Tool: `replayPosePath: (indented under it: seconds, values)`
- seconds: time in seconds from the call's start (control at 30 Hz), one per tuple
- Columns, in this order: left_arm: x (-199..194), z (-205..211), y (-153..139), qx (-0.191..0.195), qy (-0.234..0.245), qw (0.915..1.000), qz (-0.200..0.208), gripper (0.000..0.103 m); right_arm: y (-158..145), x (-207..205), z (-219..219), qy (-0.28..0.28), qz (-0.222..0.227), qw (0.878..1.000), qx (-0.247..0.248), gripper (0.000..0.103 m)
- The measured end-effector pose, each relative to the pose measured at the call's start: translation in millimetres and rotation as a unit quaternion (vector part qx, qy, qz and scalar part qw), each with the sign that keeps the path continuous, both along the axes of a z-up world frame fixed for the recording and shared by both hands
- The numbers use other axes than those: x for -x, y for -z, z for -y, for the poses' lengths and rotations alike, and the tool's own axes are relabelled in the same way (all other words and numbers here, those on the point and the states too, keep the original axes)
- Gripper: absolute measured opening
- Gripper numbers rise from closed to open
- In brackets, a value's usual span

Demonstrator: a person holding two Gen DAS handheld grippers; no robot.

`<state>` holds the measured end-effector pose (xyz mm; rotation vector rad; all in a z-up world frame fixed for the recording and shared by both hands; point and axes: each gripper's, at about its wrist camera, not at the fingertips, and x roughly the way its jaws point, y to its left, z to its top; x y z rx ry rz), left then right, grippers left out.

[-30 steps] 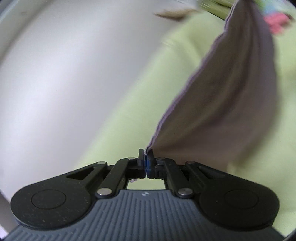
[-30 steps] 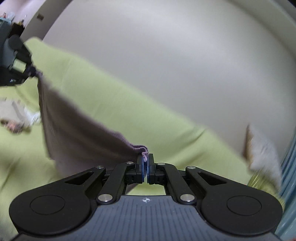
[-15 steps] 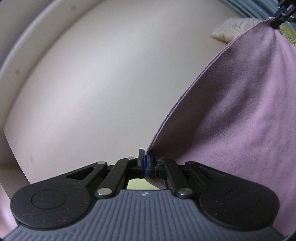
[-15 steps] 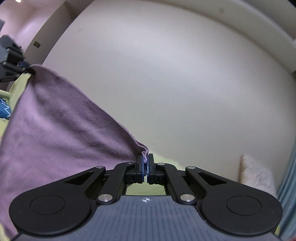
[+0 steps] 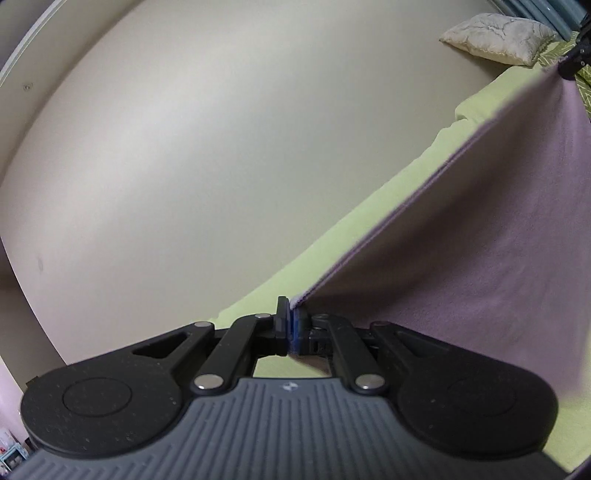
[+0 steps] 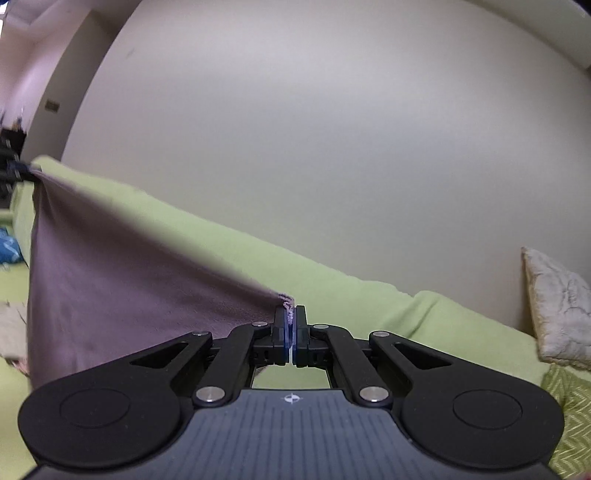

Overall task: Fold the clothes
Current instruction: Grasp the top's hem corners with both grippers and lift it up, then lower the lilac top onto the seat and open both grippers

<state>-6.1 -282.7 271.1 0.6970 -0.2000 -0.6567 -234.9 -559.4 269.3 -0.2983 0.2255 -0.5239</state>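
Note:
A mauve cloth (image 5: 498, 240) hangs stretched in the air between my two grippers, above a light green bed. My left gripper (image 5: 291, 314) is shut on one top corner; the cloth spreads away to the right toward the right gripper (image 5: 574, 61), seen small at the upper right. In the right wrist view, my right gripper (image 6: 290, 315) is shut on the other top corner, and the mauve cloth (image 6: 122, 280) runs left to the left gripper (image 6: 16, 171) at the far left edge. The cloth's lower edge is hidden behind the gripper bodies.
The green bed sheet (image 6: 369, 306) lies beneath, against a plain cream wall (image 6: 314, 147). A pale crinkled pillow (image 6: 557, 306) sits at the head of the bed, also the pillow (image 5: 498, 33) in the left view. A blue patterned item (image 6: 9, 249) lies at far left.
Both grippers rose with the cloth and moved apart, pulling its top edge taut. The views tilted so the green bed shows again below the wall.

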Motion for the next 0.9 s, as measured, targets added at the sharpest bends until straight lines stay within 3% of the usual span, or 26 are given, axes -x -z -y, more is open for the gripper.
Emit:
replayPosePath:
  seconds: [0.33, 0.47, 0.67, 0.8, 0.9]
  values:
    - [-11, 23, 2, -0.026, 0.012, 0.9993, 0.023, 0.002, -16, -31, 34, 0.011, -0.011, 0.999, 0.036, 0.000]
    - [-37, 58, 0, -0.040, 0.010, 0.9992, 0.001, 0.002, -19, -64, 65, 0.019, -0.033, 0.999, 0.032, 0.000]
    - [-92, 136, 25, -0.060, -0.002, 0.9972, -0.043, 0.002, 13, -133, 133, 0.040, -0.067, 0.997, 0.000, 0.000]
    - [-120, 184, 31, -0.052, -0.015, 0.9974, -0.048, 0.002, 21, -158, 163, 0.055, -0.048, 0.997, 0.001, 0.000]
    - [-123, 201, 13, -0.025, -0.017, 0.9992, -0.028, 0.002, 11, -153, 172, 0.059, -0.013, 0.998, 0.012, 0.000]
